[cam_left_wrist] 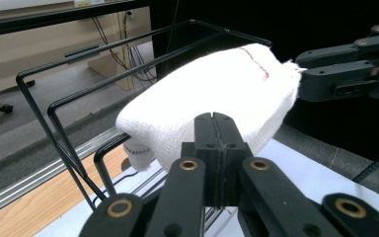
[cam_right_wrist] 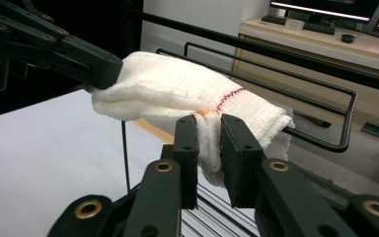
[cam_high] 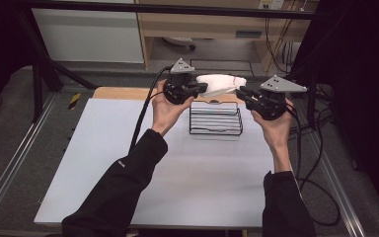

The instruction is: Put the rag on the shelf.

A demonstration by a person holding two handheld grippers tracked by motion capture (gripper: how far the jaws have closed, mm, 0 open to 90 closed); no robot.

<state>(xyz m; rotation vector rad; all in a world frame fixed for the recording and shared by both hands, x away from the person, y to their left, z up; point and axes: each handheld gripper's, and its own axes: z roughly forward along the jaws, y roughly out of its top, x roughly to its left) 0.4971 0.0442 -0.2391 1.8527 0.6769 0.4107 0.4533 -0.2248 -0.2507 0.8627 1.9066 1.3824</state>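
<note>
Two grippers, one cloth: the white cloth [cam_high: 220, 83] hangs in the air between them, stretched out over the far top edge of the black wire rack [cam_high: 216, 120] that stands at the back of the white table [cam_high: 177, 182]. In the high view the left gripper [cam_high: 203, 89] comes in from the left and the right gripper [cam_high: 241, 92] from the right, each at one end of the bundle, and the person's hands, in dark sleeves, reach up from the bottom edge. In the left gripper view its two black jaws are pressed flat together with a fold of the cloth [cam_left_wrist: 212, 101] pinched at their tips, so that one is clenched tight on the fabric, and the other gripper [cam_left_wrist: 348, 74] sits at the far end by the red stitching. The right gripper view is a bit different: its jaws stand a little apart with the cloth [cam_right_wrist: 187, 101] bunched down between them. No earlier shot to compare, but the pads look like they touch the fabric on both sides, so I'd call it a loose grasp on the cloth. The rack's thin wire bars [cam_right_wrist: 296, 94] run right behind the cloth, and I can't tell whether the cloth rests on them or only hangs just beside them.
</note>
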